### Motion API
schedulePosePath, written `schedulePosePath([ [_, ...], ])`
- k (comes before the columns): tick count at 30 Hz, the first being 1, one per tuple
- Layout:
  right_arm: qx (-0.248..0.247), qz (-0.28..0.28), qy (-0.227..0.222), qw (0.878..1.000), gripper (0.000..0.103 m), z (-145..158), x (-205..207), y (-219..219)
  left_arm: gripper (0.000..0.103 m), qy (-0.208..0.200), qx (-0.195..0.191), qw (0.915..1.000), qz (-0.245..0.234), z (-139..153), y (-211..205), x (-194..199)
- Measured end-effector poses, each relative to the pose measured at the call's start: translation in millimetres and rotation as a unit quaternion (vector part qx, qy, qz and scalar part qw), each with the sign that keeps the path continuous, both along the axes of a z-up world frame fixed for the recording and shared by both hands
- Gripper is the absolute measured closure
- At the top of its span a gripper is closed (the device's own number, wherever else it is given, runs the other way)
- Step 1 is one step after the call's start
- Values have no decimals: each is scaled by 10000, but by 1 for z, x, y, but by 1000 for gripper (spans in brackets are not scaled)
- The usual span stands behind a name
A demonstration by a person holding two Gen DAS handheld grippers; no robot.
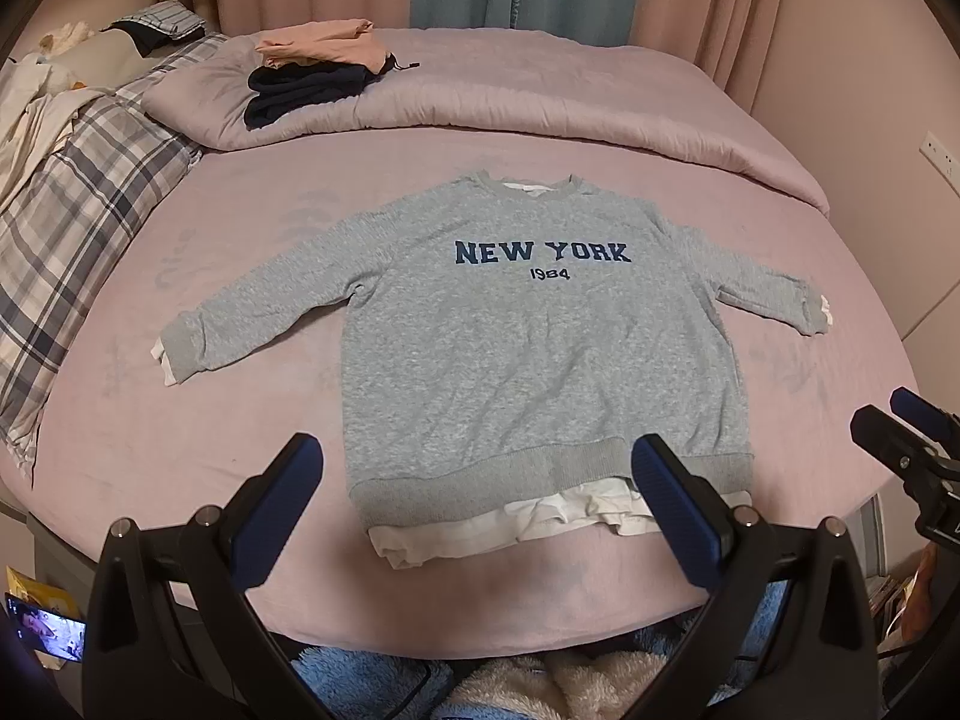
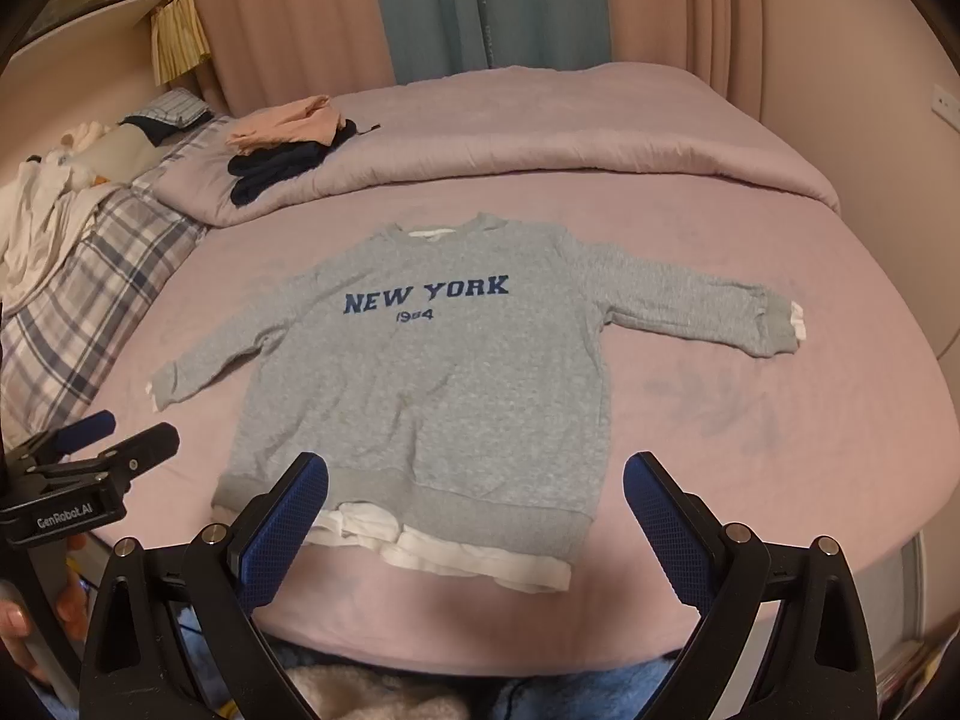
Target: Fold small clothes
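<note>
A grey sweatshirt (image 1: pixel 528 348) with "NEW YORK 1984" in blue letters lies flat, face up, on the pink bed (image 1: pixel 180 420), sleeves spread to both sides and a white hem at the near edge. My left gripper (image 1: pixel 477 462) hovers open above the hem's near side, nothing between its blue pads. In the right wrist view the same sweatshirt (image 2: pixel 432 384) lies ahead, and my right gripper (image 2: pixel 477 474) is open over its lower right part, holding nothing. The left gripper (image 2: pixel 114 438) shows at the left edge there; the right gripper (image 1: pixel 894 420) shows at the right edge of the left wrist view.
A folded stack of dark and peach clothes (image 1: pixel 318 75) rests on the rolled pink duvet (image 1: pixel 540 108) at the back. A plaid blanket (image 1: pixel 72 228) and pillows lie along the left side. Curtains hang behind the bed. A phone (image 1: pixel 48 633) sits low at left.
</note>
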State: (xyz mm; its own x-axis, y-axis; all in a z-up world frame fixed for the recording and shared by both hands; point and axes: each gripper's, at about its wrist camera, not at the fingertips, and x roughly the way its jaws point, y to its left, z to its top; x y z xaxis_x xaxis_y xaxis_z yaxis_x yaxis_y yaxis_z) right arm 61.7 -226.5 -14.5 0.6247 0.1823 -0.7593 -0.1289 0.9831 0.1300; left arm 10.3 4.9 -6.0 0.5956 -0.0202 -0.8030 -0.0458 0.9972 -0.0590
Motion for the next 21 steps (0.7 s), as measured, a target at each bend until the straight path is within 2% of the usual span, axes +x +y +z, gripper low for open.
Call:
schedulePosePath([
  [21, 43, -19, 52, 10000, 5, -2, 1, -3, 0, 72, -27, 10000, -37, -7, -2, 3],
])
